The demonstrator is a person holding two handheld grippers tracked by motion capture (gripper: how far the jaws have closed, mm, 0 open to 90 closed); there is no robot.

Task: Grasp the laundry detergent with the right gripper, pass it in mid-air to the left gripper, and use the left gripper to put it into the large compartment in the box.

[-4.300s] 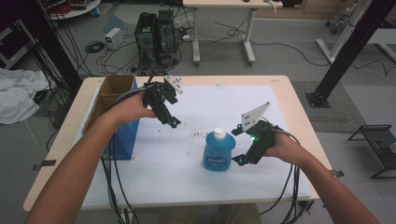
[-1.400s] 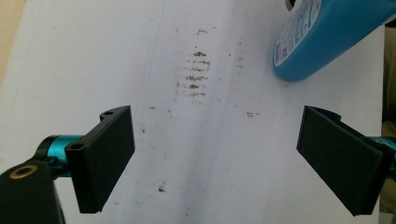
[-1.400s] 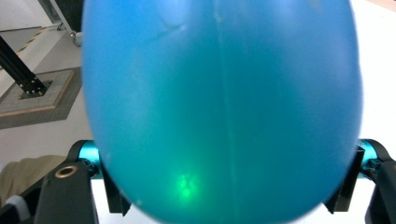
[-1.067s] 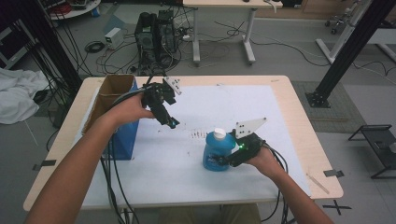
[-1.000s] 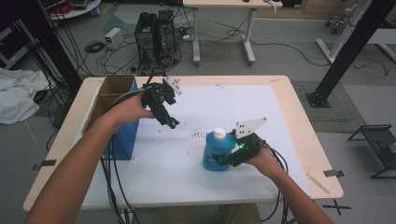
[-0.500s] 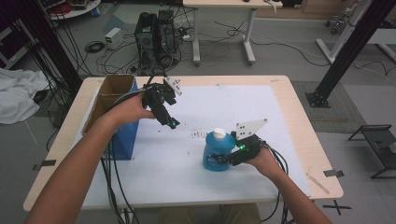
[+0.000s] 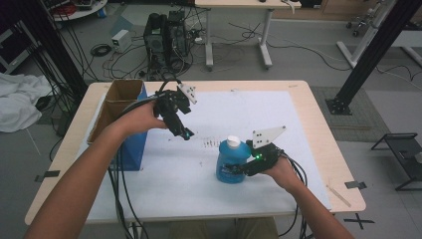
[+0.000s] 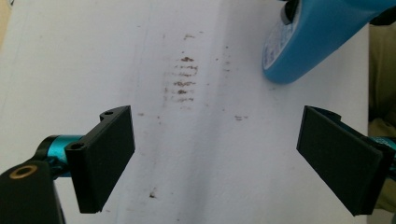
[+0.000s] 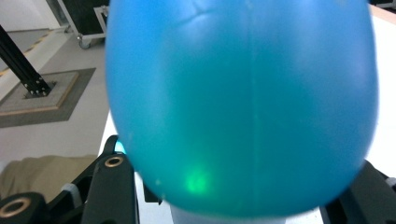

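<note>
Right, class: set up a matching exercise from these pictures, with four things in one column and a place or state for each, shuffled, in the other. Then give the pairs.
Things:
1. blue bottle
2. left gripper
3. cardboard box
4. right gripper

Places or states:
A. at the table's left edge
B. jaws wide apart, nothing between them, above the white sheet
C. upright on the white sheet, white cap on top
D. jaws closed on the bottle's body

Pairs: 1-C, 2-B, 3-A, 4-D
</note>
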